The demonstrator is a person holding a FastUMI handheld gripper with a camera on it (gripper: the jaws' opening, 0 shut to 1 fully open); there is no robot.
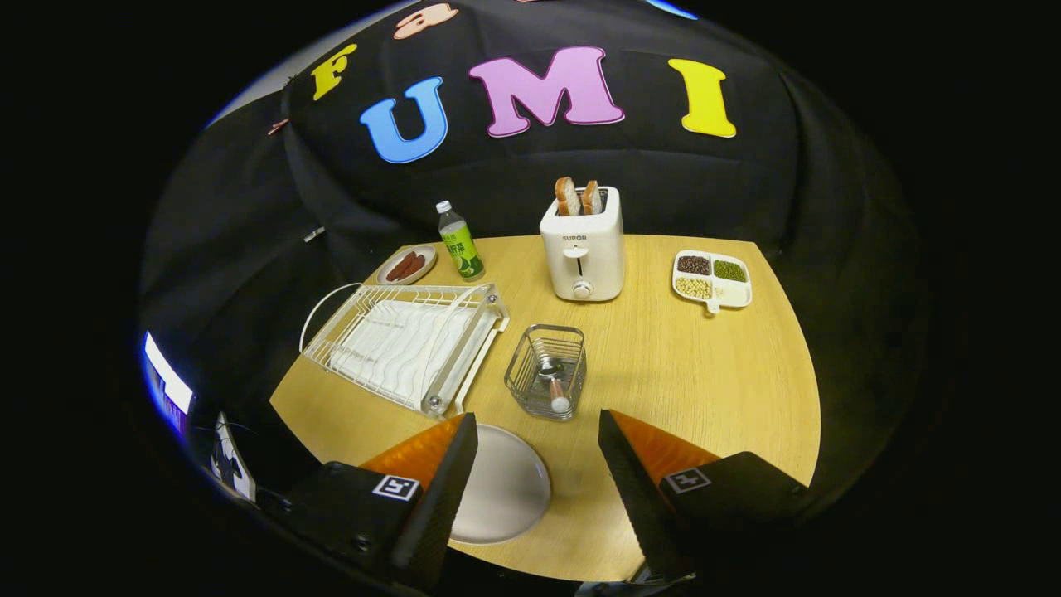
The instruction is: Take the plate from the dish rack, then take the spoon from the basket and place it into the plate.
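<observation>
Between parted gripper fingers, plate, basket beyond

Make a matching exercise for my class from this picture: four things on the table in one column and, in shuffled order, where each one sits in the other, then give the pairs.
Things:
1. plate
2. spoon
3. bread slices
4. bottle

Places:
A. standing up out of the toaster
B. beside the small dish of sausages
C. flat on the table, between the open fingers of the gripper
D. inside the wire basket

Pairs: 1-C, 2-D, 3-A, 4-B
</observation>
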